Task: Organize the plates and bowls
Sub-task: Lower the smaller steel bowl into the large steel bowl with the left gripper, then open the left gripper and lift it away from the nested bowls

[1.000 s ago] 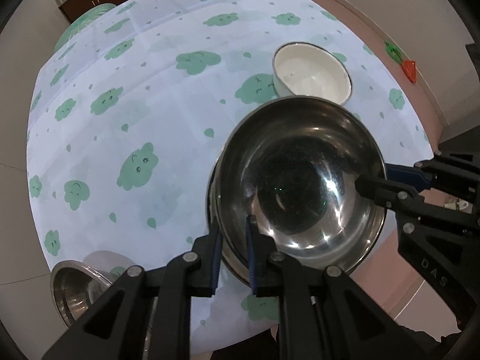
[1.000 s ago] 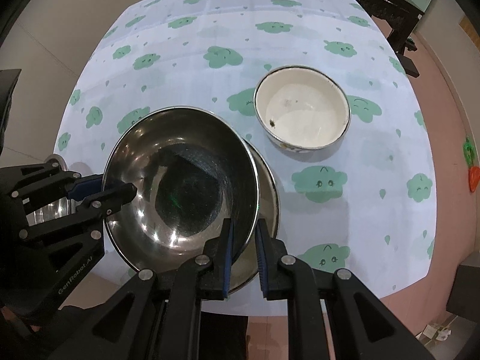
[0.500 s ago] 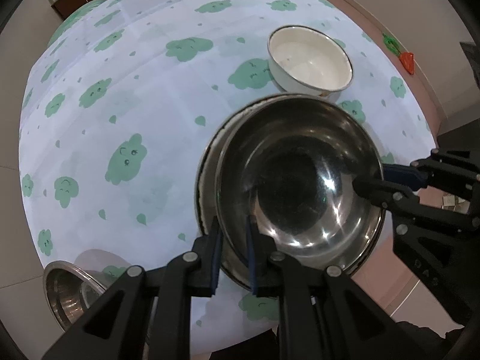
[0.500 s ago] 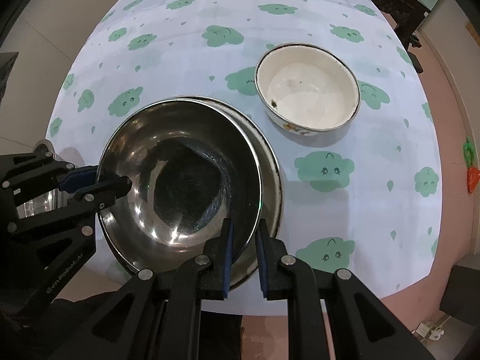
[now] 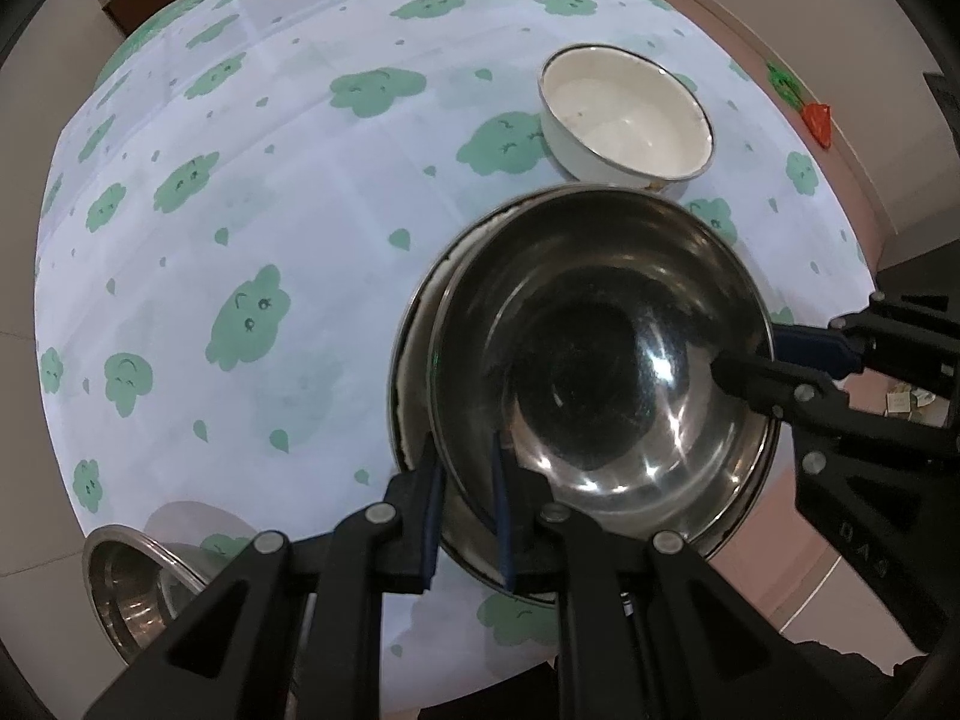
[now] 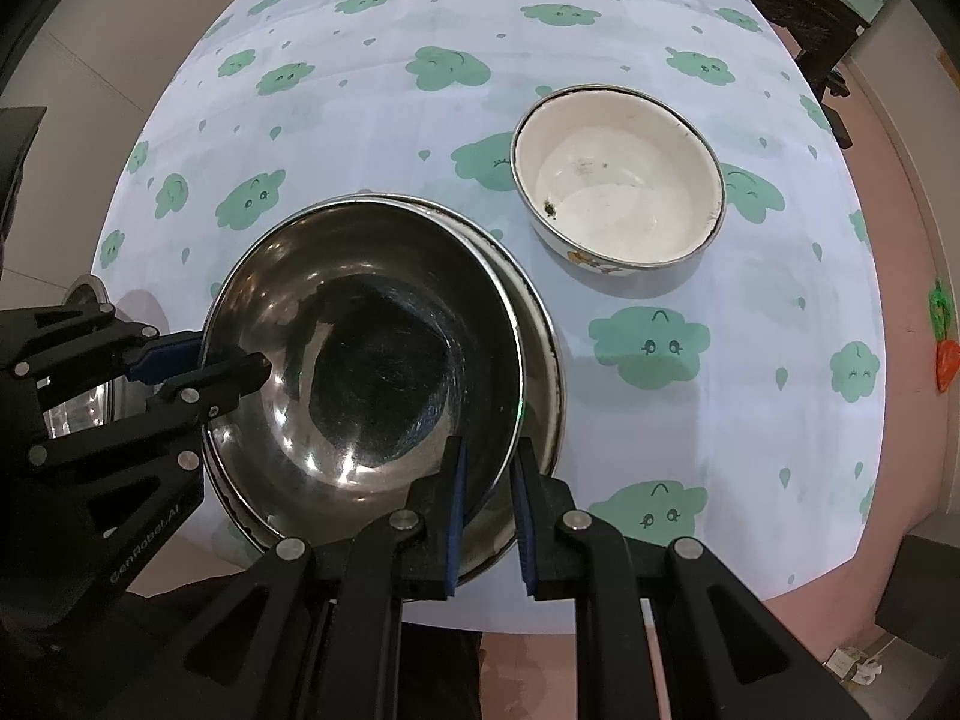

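A large steel bowl (image 5: 600,354) (image 6: 366,354) is held by both grippers over a wider enamel plate (image 5: 414,372) (image 6: 540,360) on the table, tilted slightly. My left gripper (image 5: 465,480) is shut on the bowl's near rim; in the right wrist view it (image 6: 198,369) pinches the left rim. My right gripper (image 6: 487,480) is shut on the opposite rim; in the left wrist view it (image 5: 750,354) shows at the right. A white enamel bowl (image 5: 627,120) (image 6: 618,180) stands behind them.
The round table wears a white cloth with green clouds (image 5: 252,312) (image 6: 648,342). A small steel bowl (image 5: 129,588) (image 6: 78,402) sits at the near left edge. Pink floor (image 6: 900,180) lies on the right, dark furniture (image 6: 798,6) beyond the table.
The steel bowl, held in both grippers, has come lower and closer over the plate beneath it; more of the plate's rim shows. Both grips are unchanged.
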Demonstrator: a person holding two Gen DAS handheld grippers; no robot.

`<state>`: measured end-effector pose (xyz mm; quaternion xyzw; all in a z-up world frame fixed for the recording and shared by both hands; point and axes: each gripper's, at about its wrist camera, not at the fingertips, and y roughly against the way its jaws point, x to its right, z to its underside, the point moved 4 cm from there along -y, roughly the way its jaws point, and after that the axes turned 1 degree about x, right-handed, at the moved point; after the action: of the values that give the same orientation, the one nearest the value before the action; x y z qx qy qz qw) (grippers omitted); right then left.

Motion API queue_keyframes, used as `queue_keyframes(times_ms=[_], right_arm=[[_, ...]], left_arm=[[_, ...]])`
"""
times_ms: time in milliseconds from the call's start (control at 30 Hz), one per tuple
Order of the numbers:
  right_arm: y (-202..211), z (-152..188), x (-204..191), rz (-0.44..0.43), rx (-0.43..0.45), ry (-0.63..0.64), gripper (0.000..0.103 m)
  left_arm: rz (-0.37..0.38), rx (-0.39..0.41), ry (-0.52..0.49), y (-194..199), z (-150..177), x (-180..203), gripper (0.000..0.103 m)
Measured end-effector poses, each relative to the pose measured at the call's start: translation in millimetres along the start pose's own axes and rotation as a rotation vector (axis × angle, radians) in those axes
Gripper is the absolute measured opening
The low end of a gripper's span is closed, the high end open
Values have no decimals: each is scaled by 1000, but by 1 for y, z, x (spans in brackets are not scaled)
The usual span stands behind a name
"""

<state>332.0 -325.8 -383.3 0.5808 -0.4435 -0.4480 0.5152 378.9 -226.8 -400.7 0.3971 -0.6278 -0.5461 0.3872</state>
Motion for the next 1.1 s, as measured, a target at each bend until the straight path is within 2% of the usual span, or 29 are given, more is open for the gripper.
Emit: queue_keyframes(times_ms=[500,767,833,900,967,1100], right_arm=[[-1,-2,-2,0,-14,-2,22],[2,2,-6,-21,-20,16,34],[4,3,-7,-22,-17,19,37],[9,2,-8,-19,-2,23,42],[13,0,-7,-16,14,16,52],[19,0,-2,-4,32,10,52]], left_arm=[[22,0,5,4,4,-4,17],[27,-3,4,6,3,-2,19],[29,7,8,9,3,-2,22],[39,26,8,15,2,-2,34],[38,46,5,21,2,-2,44],[26,51,12,24,2,-4,46]])
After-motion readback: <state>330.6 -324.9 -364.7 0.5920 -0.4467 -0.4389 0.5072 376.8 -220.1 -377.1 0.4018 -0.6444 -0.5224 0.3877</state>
